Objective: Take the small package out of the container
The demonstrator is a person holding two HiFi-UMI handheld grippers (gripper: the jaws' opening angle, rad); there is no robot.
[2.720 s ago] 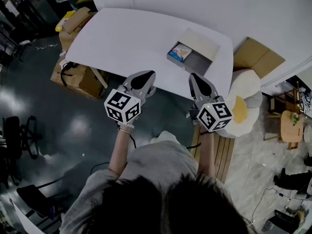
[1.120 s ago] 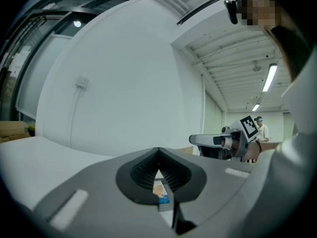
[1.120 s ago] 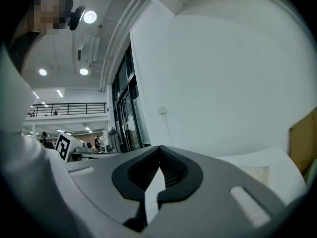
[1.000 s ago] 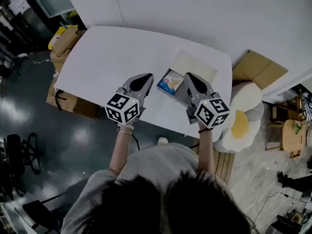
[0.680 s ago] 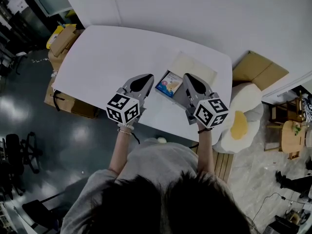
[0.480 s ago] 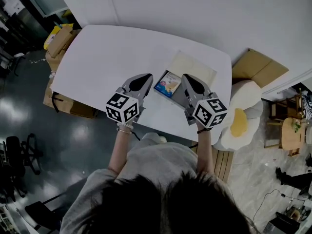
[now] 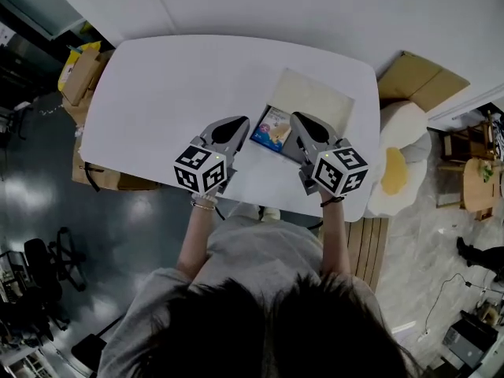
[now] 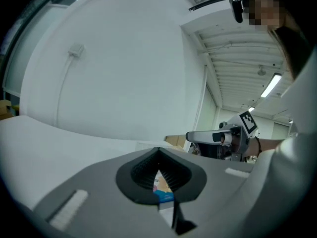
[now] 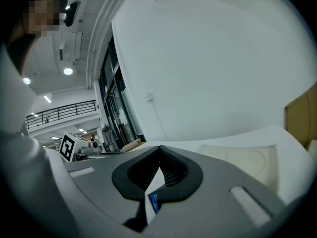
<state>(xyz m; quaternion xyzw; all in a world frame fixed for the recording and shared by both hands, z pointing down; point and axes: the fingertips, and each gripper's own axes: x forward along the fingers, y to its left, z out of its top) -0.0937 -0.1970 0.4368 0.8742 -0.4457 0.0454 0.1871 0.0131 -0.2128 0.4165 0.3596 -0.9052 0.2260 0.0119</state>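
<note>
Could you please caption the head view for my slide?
Left tool and right tool, both shut, flank the small package.

Your rounded white table [image 7: 157,85] looks smooth and matt; the small blue-and-cream printed package [image 7: 272,127] looks glossy.

surface: white tabletop [image 7: 173,85], rounded corners | on it: flat cream container [image 7: 315,101], far right part | small package [image 7: 272,127], blue-edged, at container's near-left edge; inside or beside: cannot tell
</note>
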